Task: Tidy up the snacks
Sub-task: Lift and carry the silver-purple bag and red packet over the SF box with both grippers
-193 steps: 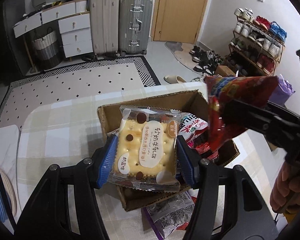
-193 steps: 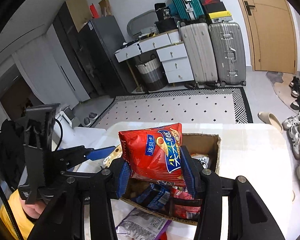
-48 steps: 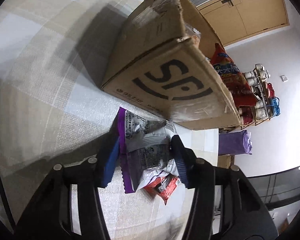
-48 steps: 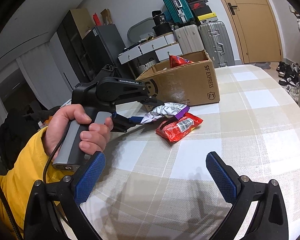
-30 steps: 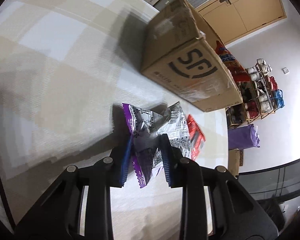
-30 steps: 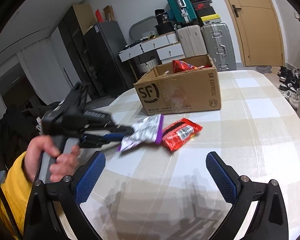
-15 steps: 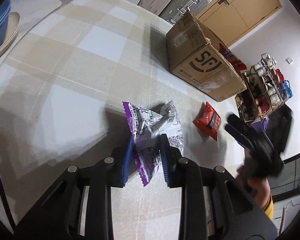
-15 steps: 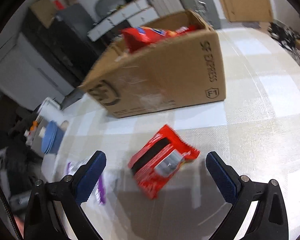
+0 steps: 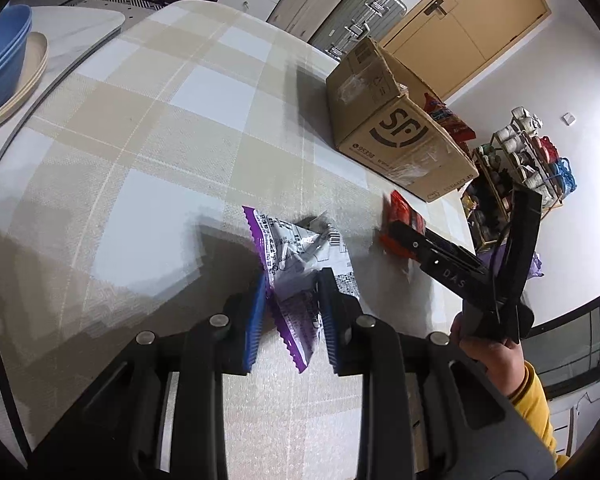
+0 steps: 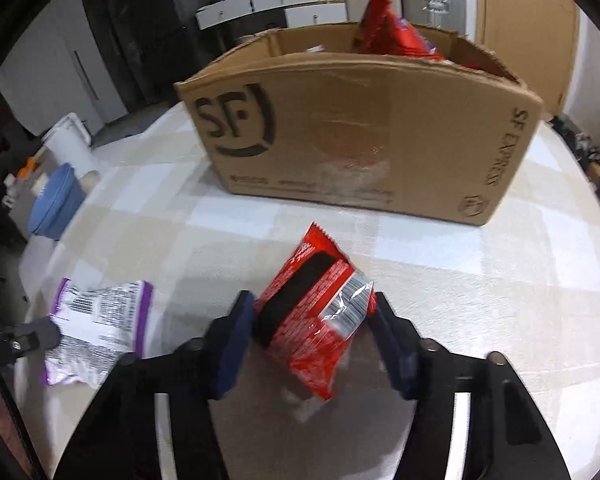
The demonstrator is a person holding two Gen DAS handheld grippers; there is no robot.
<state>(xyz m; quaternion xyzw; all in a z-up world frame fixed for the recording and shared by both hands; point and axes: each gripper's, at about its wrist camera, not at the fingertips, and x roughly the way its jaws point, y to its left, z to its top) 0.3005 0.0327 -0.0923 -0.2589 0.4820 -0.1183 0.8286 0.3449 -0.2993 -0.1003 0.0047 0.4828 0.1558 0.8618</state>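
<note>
The left gripper (image 9: 292, 300) is clenched on the crinkled purple-and-silver snack packet (image 9: 296, 256), which is pinched between its blue pads (image 9: 256, 320) above the beige-and-white checked tablecloth (image 9: 160, 128). The right gripper (image 10: 312, 320) has just been closing its jaws — the glossy red snack packet with a black panel (image 10: 320, 312) sits between its pads, both of which touch the wrapper. In the right wrist view the red packet lies at 6 o'clock from the brown cardboard box printed "SF" (image 10: 360, 132), near it but apart; the purple packet (image 10: 100, 320) lies at 9 o'clock from the red one. A red chip bag (image 10: 388, 36) protrudes from the open box top. Stacked blue bowls (image 9: 0, 64) stand at the 9 o'clock table edge in the left wrist view.
</note>
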